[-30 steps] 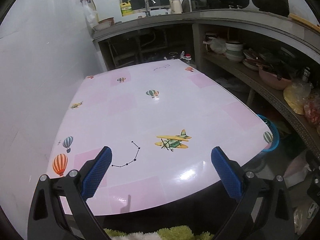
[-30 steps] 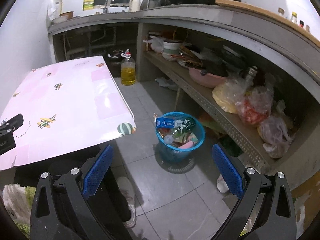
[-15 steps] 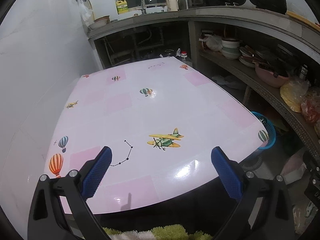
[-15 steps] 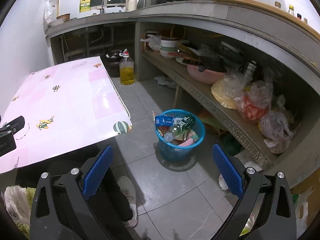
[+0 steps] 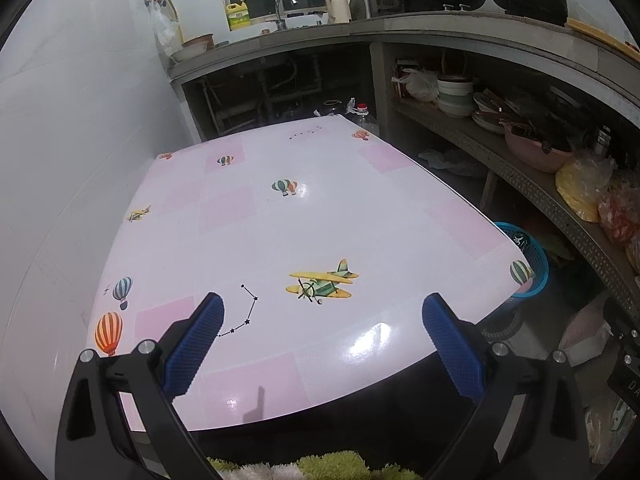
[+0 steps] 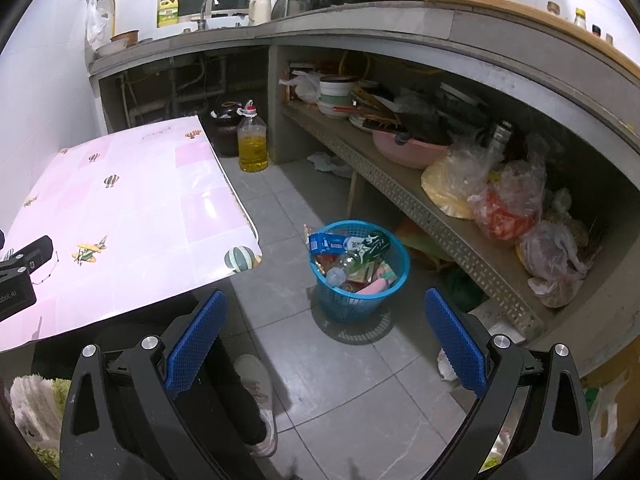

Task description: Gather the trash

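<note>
A blue plastic basket (image 6: 374, 300) stands on the tiled floor to the right of the table, holding wrappers (image 6: 332, 241) and a clear bottle (image 6: 340, 268). Its rim also shows in the left wrist view (image 5: 536, 252) past the table's right edge. My right gripper (image 6: 326, 338) is open and empty, above the floor in front of the basket. My left gripper (image 5: 322, 344) is open and empty above the near edge of the pink table (image 5: 280, 232), which has no trash on it.
A concrete counter with a low shelf (image 6: 420, 196) of bowls and plastic bags runs along the right. An oil bottle (image 6: 252, 144) and a dark jar (image 6: 226, 126) stand on the floor behind the table. The person's shoe (image 6: 256, 396) is on the floor below the right gripper.
Both grippers have pulled back and risen slightly, so the table and the basket look a little farther away. Both stay open and empty.
</note>
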The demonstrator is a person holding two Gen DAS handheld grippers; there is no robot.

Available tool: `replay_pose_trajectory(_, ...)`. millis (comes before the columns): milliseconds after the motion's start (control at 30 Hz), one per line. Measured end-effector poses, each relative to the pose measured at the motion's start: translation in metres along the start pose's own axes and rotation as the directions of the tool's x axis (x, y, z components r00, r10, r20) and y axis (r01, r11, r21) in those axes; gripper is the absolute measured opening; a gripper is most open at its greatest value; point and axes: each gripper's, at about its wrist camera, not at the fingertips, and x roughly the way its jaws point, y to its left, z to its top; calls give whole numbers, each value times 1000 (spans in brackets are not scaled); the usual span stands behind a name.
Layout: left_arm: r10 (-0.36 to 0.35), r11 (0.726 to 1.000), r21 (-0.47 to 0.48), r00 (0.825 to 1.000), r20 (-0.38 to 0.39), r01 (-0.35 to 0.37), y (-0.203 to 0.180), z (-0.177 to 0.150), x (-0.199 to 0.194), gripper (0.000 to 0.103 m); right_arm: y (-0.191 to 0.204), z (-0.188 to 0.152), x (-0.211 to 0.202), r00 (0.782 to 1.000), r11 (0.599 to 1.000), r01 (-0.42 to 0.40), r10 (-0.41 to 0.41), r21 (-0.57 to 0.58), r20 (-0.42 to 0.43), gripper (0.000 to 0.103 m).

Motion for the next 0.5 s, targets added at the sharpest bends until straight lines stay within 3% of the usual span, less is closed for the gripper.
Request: replay_pose_trajectory(500, -15, 1000, -12, 1000, -8, 15, 2, 0, 2, 97, 2, 2, 1, 1000, 1000, 7, -7, -3, 1, 95)
